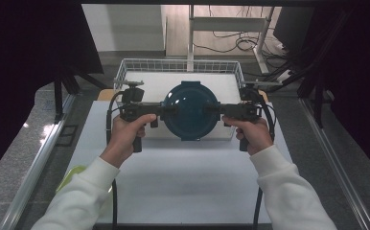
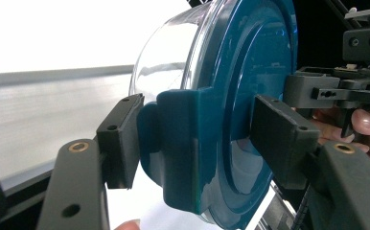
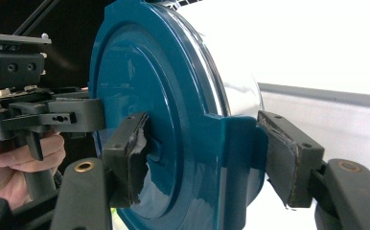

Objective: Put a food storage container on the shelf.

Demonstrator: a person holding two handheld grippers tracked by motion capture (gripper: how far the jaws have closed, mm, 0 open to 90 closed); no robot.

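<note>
White sleeves and two hands enter from the near edge of the table [image 1: 173, 191], each hand wrapped round a gripper handle. Left gripper [image 1: 166, 111]: jaws held partly apart and clamped on the teal clip at the left side of the container [image 1: 191, 109]; in the left gripper view one pad [image 2: 123, 139] presses the outer face of that clip [image 2: 183, 143], the other bears on the lid's flat side. Right gripper [image 1: 216, 109]: same stance, jaws closed on the opposite clip [image 3: 233, 158], its worn pad [image 3: 135, 153] against the lid [image 3: 140, 96]. Container: round, teal lid with a clear bowl, carried tipped on edge between the two grippers, seemingly just clear of the table and in front of the white wire basket [image 1: 125, 72]. Beyond the basket: grey floor, a desk frame [image 1: 231, 24] and loose cables. Small green item [image 1: 73, 175] at the near left table edge, apart from the work. Handling note: judged a two-handed carry toward the basket; keep both grips equally firm and level, move the hands together so neither clip twists open, clear the basket rim before lowering, and release only once the container rests inside.
</note>
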